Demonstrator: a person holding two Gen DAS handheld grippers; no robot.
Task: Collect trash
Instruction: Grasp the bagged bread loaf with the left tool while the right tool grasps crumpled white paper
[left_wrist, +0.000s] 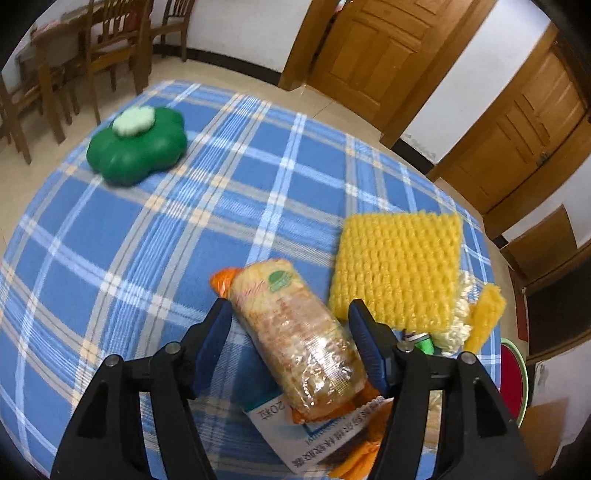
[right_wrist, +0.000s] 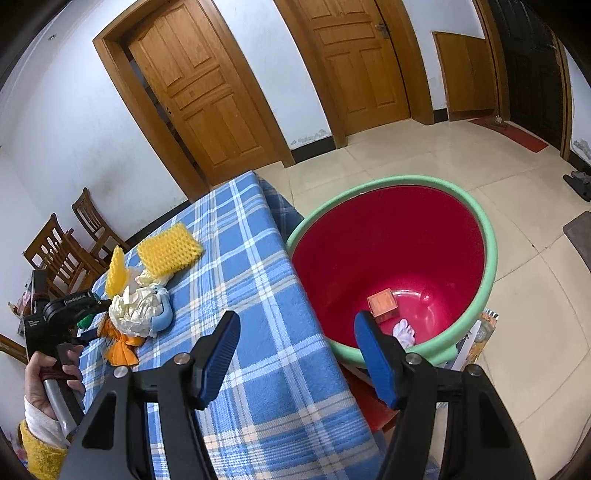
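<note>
A clear-wrapped pack of crackers (left_wrist: 295, 332) with orange ends lies on the blue plaid tablecloth (left_wrist: 147, 258), partly over a white and blue medicine box (left_wrist: 291, 432). My left gripper (left_wrist: 290, 310) is open, one finger on each side of the pack. My right gripper (right_wrist: 295, 343) is open and holds nothing; it hovers over the table's edge beside a red bucket (right_wrist: 491, 258) with a green rim. An orange box (right_wrist: 384, 304) and a white crumpled scrap (right_wrist: 404, 332) lie in the bucket's bottom. Crumpled tissue (right_wrist: 140, 306) and an orange wrapper (right_wrist: 122, 347) sit by the left gripper (right_wrist: 99, 319).
A yellow crochet mat (left_wrist: 399, 266) lies right of the pack, with a second yellow piece (left_wrist: 485, 317) beside it. A green flower-shaped object (left_wrist: 136, 147) rests at the far left. Wooden chairs (left_wrist: 107, 55) and doors (right_wrist: 207, 96) surround the table. A hand (right_wrist: 48, 373) holds the left gripper's handle.
</note>
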